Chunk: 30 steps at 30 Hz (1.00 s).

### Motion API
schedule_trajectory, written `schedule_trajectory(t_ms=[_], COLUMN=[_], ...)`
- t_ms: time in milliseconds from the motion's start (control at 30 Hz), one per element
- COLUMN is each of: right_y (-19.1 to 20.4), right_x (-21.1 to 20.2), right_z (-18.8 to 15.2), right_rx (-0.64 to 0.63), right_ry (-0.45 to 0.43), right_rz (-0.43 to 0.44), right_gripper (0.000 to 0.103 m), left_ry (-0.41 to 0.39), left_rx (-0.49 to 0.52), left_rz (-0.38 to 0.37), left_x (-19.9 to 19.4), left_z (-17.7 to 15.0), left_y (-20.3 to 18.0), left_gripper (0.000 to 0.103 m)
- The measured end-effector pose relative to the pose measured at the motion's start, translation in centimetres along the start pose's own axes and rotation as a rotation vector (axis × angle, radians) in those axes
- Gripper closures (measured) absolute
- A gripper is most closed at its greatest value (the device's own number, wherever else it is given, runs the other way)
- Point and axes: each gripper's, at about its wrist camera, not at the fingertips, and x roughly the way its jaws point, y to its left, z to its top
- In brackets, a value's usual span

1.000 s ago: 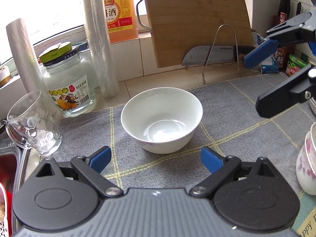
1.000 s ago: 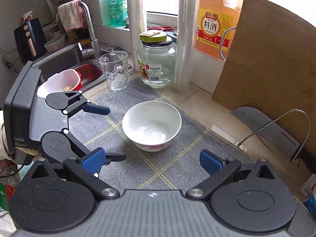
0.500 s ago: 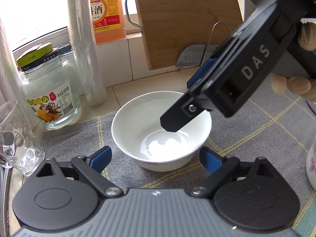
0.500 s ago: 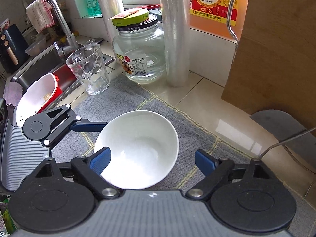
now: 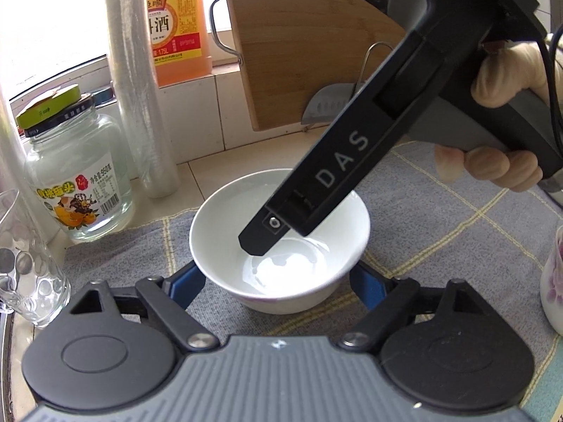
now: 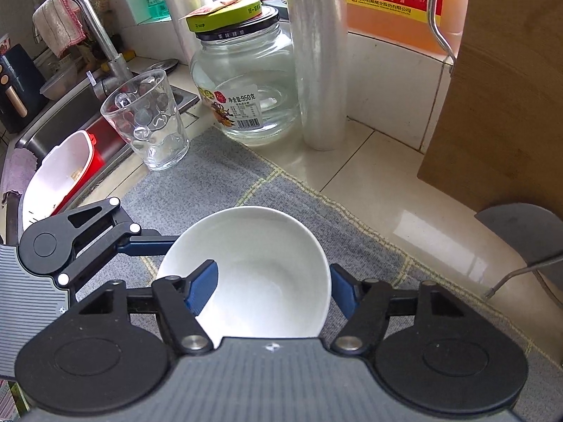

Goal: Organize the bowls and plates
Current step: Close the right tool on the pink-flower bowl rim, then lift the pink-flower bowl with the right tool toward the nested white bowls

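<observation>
A white bowl point(image 5: 281, 242) stands upright on a grey checked mat point(image 5: 440, 218). My left gripper point(image 5: 278, 286) is open, its blue fingers on either side of the bowl's near wall. My right gripper point(image 6: 271, 290) is open and comes down from above. Its left finger is inside the bowl point(image 6: 260, 281) and its right finger is outside the rim. In the left wrist view the right gripper's black body point(image 5: 337, 172) reaches into the bowl. In the right wrist view the left gripper point(image 6: 105, 242) shows at the bowl's left side.
A drinking glass point(image 6: 147, 119), a glass jar with a green lid point(image 6: 242, 81) and a roll of cling film point(image 6: 316, 56) stand behind the mat. A wooden cutting board point(image 5: 309, 35) leans on the wall. A sink with a red-and-white basin point(image 6: 59, 176) lies left. A floral cup point(image 5: 552, 281) stands right.
Both grippers have closed in on the bowl. The right gripper swung over from the right and dropped down until one finger went inside the bowl. The left gripper moved forward around it.
</observation>
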Motion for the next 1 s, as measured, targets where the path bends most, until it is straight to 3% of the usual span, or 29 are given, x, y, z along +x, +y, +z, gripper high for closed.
schedule_trajectory(t_ms=[500, 600, 1000], right_y=[0.2, -0.2, 0.4], right_x=[0.6, 0.4, -1.5], right_z=[0.3, 0.3, -0.3], right_rx=[-0.003, 0.016, 0.019], right_ry=[0.015, 0.014, -0.008], right_rz=[-0.004, 0.005, 0.033], right_gripper=[0.035, 0.04, 0.041], left_ry=[0.007, 0.011, 0.023], left_rx=[-0.013, -0.008, 0.025], left_rz=[-0.01, -0.007, -0.014], left_x=[0.1, 0.0, -2.1], left_z=[0.1, 0.1, 0.8], left_y=[0.2, 0.1, -0.6], left_gripper=[0.015, 0.015, 0.015])
